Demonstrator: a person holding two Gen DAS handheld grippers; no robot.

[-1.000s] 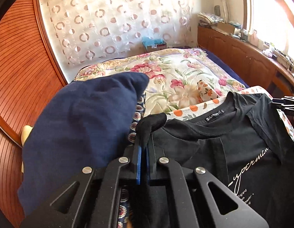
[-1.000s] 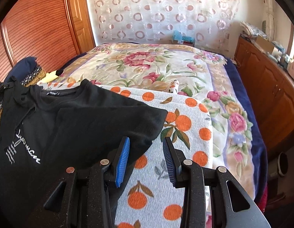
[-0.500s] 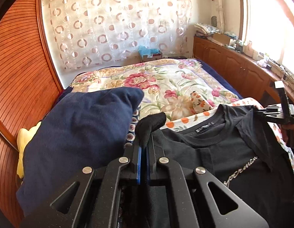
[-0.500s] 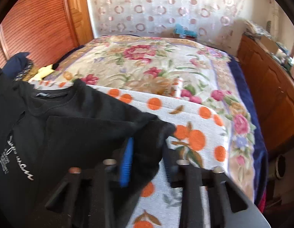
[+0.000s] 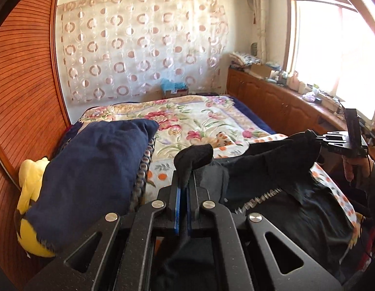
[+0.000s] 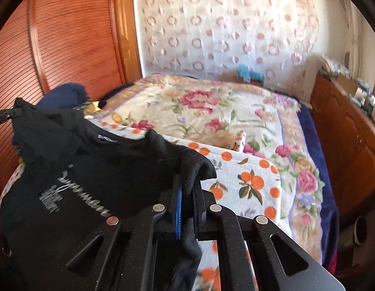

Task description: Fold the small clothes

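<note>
A black T-shirt (image 5: 279, 181) with white lettering hangs between both grippers above the orange-print cloth (image 6: 250, 177) on the bed. My left gripper (image 5: 183, 189) is shut on one sleeve or shoulder corner, with a fold of black fabric poking out past the blue pads. My right gripper (image 6: 187, 194) is shut on the opposite corner of the shirt (image 6: 90, 169). The right gripper also shows in the left wrist view (image 5: 319, 140) at the right, pinching the shirt. The shirt's lower part droops out of sight below both views.
A navy pillow (image 5: 90, 177) and a yellow plush toy (image 5: 32, 194) lie left of the shirt by the wooden wall. A floral bedspread (image 5: 192, 121) stretches behind. A wooden cabinet (image 6: 350, 131) with clutter runs along the right under the window.
My right gripper closed on the shirt's right corner, open a second ago. Both grippers have lifted, and the shirt has come up off the orange-print cloth.
</note>
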